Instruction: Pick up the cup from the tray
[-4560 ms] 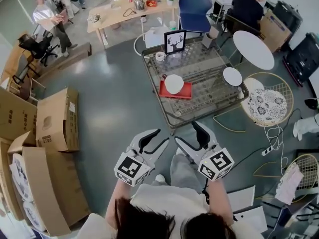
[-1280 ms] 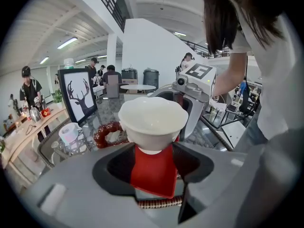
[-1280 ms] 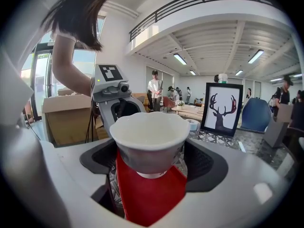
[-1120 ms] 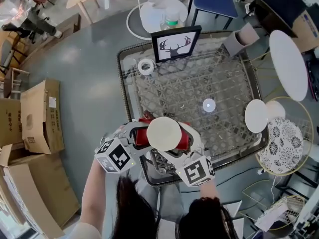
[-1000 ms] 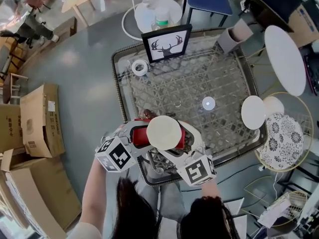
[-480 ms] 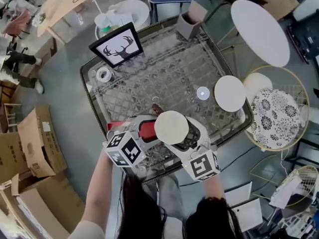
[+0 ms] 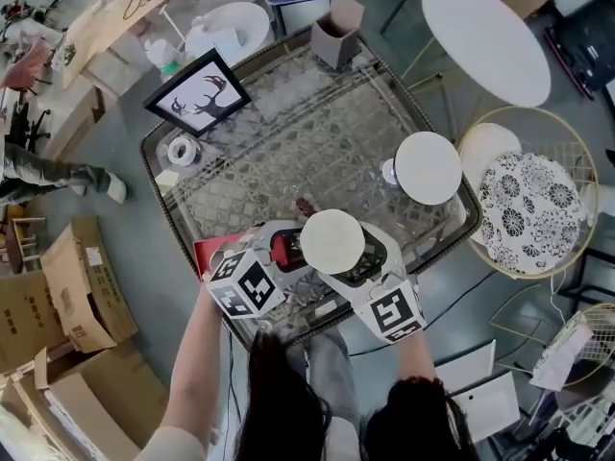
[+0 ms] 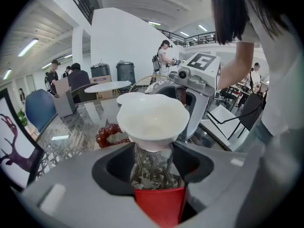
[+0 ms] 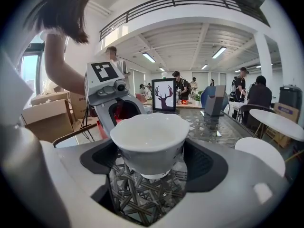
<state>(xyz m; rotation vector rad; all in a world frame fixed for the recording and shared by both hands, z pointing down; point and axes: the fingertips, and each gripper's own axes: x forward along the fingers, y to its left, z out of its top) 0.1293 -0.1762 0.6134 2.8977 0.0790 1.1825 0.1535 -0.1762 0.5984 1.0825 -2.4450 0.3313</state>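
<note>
Smooth, glossy white ceramic forms the cup (image 7: 332,241). The tray (image 7: 207,251) at its 9 o'clock looks like glossy red plastic. The table (image 7: 288,133) is clear glass over woven wicker. The left gripper (image 8: 153,153) and right gripper (image 9: 151,163) have matt grey plastic shells.

Overhead view, two opposed close-ups of cup (image 7: 332,241)

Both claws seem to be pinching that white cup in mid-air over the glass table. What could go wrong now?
The cup sits in both the left gripper and the right gripper, which face each other; if the hands drift apart, it could slip. It hangs over the glass table, so a drop might break it.
</note>
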